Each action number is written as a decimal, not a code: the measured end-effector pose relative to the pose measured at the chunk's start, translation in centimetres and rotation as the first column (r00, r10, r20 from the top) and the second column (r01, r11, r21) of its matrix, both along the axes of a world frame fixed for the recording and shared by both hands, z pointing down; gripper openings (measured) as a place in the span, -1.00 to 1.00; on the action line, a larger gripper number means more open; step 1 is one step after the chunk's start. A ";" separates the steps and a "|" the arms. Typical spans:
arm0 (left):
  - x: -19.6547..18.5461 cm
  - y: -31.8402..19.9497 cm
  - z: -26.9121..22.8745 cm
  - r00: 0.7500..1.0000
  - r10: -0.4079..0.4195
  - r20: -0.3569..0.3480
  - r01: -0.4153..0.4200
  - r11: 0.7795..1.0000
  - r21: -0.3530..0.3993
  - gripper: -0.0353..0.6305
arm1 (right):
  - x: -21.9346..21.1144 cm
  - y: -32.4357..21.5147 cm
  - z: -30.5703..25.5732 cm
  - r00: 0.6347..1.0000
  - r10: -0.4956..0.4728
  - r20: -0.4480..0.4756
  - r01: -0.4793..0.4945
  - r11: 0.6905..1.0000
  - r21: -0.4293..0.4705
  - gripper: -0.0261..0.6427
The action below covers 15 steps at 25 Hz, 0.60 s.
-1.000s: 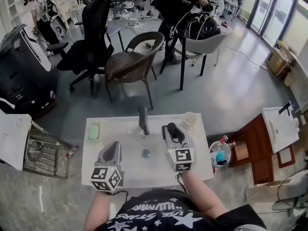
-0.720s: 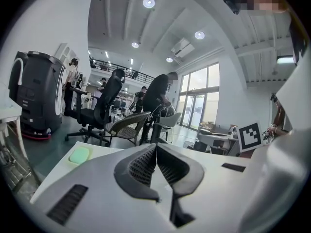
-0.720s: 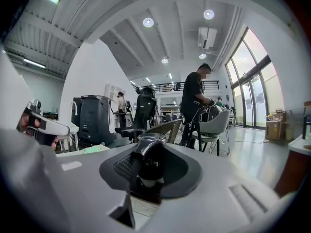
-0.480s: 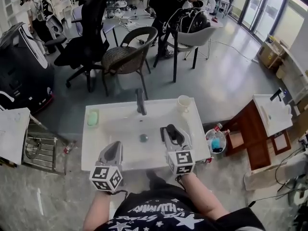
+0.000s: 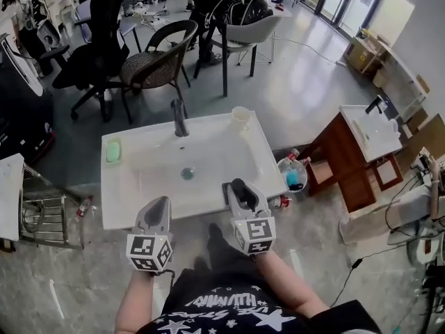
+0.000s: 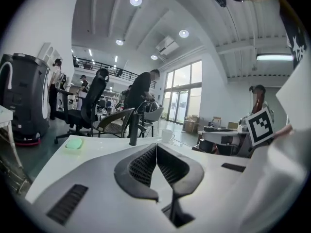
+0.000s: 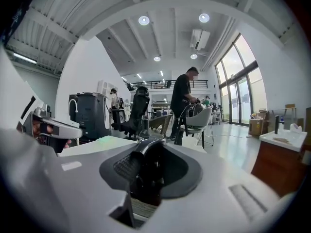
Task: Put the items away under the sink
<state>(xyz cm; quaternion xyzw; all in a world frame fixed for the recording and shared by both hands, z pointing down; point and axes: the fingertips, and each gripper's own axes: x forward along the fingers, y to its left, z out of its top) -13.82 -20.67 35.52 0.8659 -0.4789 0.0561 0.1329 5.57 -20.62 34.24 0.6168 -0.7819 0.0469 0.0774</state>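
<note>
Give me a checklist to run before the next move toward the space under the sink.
1. Right gripper has an item: ok. Its jaws are closed on a dark object; cannot tell what it is.
2. Left gripper free: ok. Jaws together, nothing between them.
3. Space under the sink in sight: cannot tell. The basin top hides it.
4. Sink top emptied: not ok. The green soap and white cup sit on it.
5. Floor path: cannot tell. A bucket of bottles stands to the sink's right.
</note>
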 end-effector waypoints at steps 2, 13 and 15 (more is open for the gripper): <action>0.7 0.6 0.0 1.000 0.021 0.013 -0.022 1.000 0.008 -0.87 | 0.1 0.9 0.4 1.000 -0.001 0.003 0.001 1.000 -0.014 -0.63; 2.4 3.1 1.2 0.999 -0.052 -0.017 0.051 0.998 -0.042 -0.87 | 2.4 3.8 1.1 0.997 -0.076 0.015 0.077 0.997 -0.015 -0.63; 3.2 3.9 1.1 0.997 -0.080 -0.021 0.079 0.996 -0.051 -0.87 | 3.2 4.4 1.0 0.995 -0.099 0.020 0.099 0.995 -0.013 -0.63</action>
